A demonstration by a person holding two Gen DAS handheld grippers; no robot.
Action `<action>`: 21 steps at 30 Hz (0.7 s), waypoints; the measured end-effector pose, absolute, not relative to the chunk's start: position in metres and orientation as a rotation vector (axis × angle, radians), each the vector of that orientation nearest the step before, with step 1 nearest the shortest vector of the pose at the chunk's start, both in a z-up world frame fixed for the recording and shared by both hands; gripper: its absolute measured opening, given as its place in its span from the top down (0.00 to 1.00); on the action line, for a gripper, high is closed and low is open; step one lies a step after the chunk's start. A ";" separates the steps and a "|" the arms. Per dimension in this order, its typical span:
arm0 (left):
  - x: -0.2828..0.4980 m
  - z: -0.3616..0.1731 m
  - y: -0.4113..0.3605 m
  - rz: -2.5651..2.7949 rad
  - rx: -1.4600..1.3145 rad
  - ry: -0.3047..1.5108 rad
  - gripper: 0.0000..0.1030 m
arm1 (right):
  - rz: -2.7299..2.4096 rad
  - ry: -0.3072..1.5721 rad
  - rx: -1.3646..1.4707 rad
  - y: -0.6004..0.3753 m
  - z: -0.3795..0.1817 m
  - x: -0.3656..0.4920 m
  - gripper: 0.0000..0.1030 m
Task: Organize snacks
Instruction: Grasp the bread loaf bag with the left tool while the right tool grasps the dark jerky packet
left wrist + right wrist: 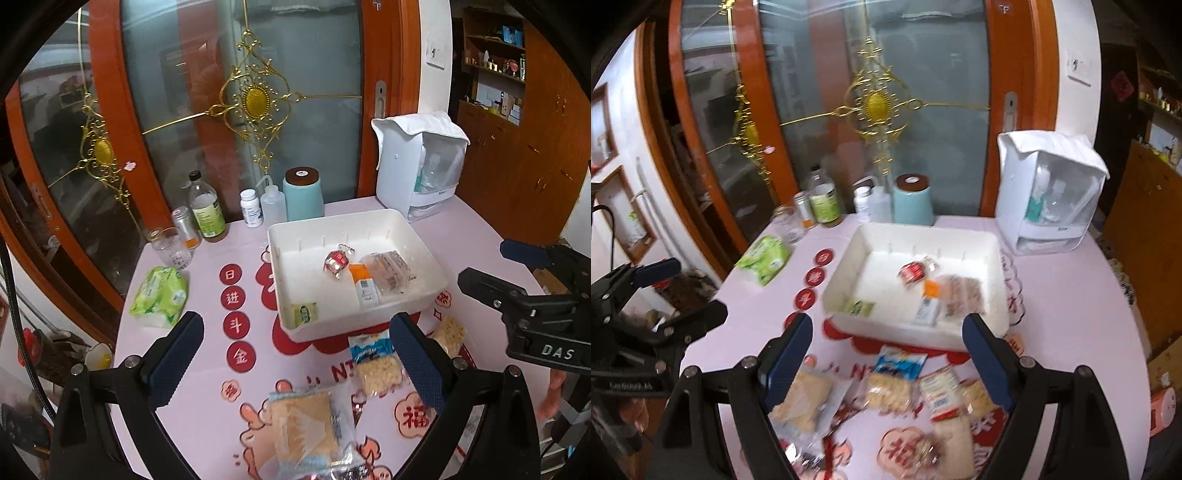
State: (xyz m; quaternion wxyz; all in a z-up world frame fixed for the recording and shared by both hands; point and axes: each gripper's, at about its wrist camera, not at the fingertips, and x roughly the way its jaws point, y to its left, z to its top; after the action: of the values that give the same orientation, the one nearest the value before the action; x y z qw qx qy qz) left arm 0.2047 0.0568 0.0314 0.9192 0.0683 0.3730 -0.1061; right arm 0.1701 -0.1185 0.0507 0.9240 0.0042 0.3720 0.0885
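Pink surface (pixel 221 406): white bin (pixel 280 295) holds a few snacks; more packets (pixel 373 365) lie loose before it. Both grippers, left (pixel 295 362) and right (pixel 886 358), hover with jaws wide, empty. Packets look light, crinkly, slippery; grip across the middle

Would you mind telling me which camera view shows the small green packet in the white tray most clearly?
The left wrist view shows the small green packet best: it is sharp, lying flat in the near left corner of the white tray. The right wrist view shows the same packet in that corner, but motion blur smears it, so its print is unreadable.
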 end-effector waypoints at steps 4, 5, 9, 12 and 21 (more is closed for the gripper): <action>0.182 0.033 0.068 -0.223 0.112 0.776 0.03 | 0.231 0.781 -0.038 -0.108 0.039 0.145 0.18; 0.175 0.032 0.071 -0.226 0.103 0.782 0.03 | 0.239 0.785 -0.063 -0.103 0.032 0.137 0.18; 0.156 0.014 0.075 -0.238 0.079 0.813 0.03 | 0.258 0.803 -0.141 -0.085 0.002 0.112 0.18; 0.150 -0.006 0.073 -0.247 0.069 0.843 0.03 | 0.284 0.819 -0.189 -0.072 -0.028 0.093 0.18; 0.163 -0.106 0.069 -0.227 0.014 1.025 0.03 | 0.360 0.980 -0.116 -0.060 -0.119 0.078 0.18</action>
State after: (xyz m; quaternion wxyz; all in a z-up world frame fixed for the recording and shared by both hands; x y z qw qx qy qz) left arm 0.1628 0.0690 -0.1060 0.8655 0.0068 0.4891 -0.1082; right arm 0.0779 -0.0597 -0.1189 0.8652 -0.0555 0.4678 0.1717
